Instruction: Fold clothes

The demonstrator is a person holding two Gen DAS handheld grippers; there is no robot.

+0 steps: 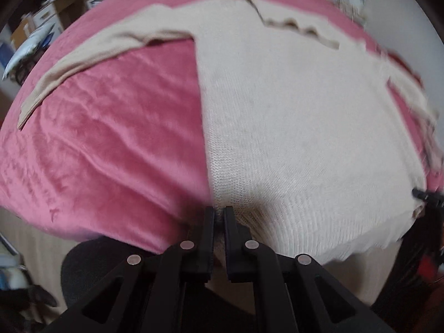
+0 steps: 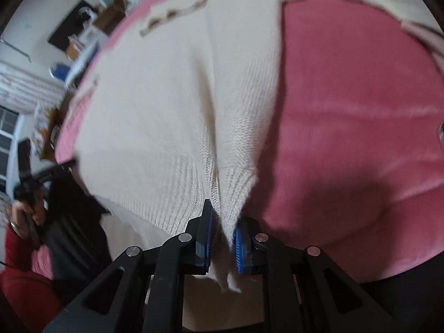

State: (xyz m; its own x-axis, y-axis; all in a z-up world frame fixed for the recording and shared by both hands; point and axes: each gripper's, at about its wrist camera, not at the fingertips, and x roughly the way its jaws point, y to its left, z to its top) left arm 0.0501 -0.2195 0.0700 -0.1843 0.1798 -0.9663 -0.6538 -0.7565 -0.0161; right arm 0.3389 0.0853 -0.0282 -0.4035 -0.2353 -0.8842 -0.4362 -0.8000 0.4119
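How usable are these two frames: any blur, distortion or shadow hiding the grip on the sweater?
Left wrist view: fisheye bending, motion blur at the edges, shadow over the sweater hem at the left gripper. Right wrist view: background smeared, knit sharp near the right gripper, which pinches the hem; blanket soft.

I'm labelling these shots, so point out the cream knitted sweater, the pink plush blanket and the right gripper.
cream knitted sweater [image 1: 291,116]: left wrist view, body panel.
pink plush blanket [image 1: 111,144]: left wrist view, bare area.
right gripper [image 2: 223,230]: right wrist view, between fingertips.
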